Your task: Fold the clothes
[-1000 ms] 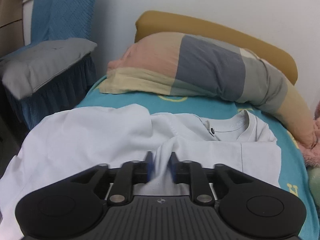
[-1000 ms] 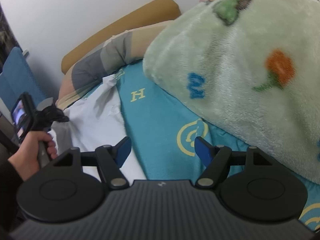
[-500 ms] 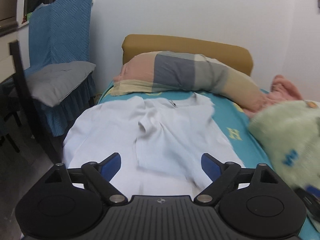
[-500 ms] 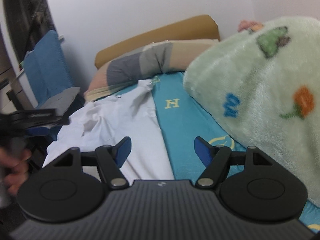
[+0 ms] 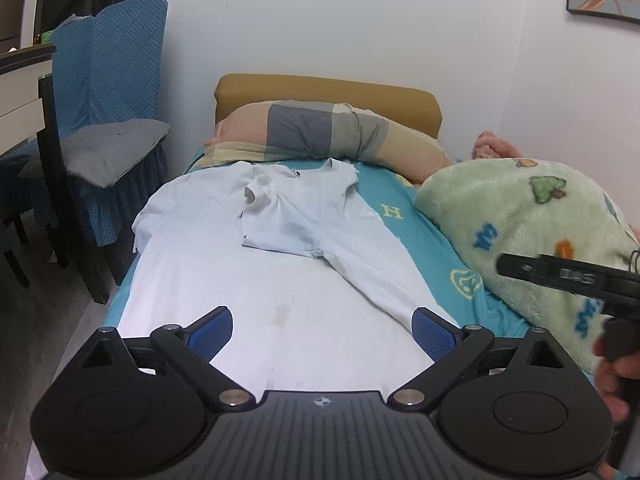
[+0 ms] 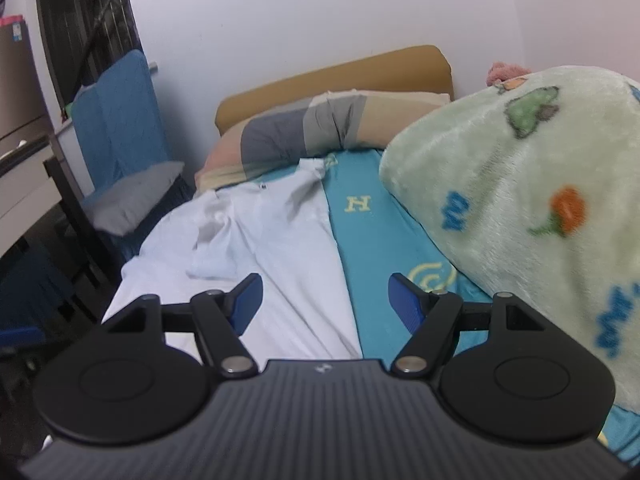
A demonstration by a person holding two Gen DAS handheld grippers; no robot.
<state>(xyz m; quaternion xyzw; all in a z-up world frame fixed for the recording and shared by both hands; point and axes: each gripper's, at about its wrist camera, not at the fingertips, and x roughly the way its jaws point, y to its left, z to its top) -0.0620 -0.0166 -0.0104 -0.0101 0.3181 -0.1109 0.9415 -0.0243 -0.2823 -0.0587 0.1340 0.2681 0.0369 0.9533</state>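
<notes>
On left cam only: right gripper (image 5: 568, 276) beside blanket (image 5: 532, 216), w/ shirt (image 5: 304, 216).

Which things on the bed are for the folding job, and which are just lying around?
For the job:
white T-shirt, partly folded
left claw, open
right claw, open

Just lying about:
striped pillow
green fleece blanket
pink plush thing
blue-covered chair with grey cushion

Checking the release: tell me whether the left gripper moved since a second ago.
Yes. The left gripper backed away from the pillow, jaws open, leaving the shirt.
</notes>
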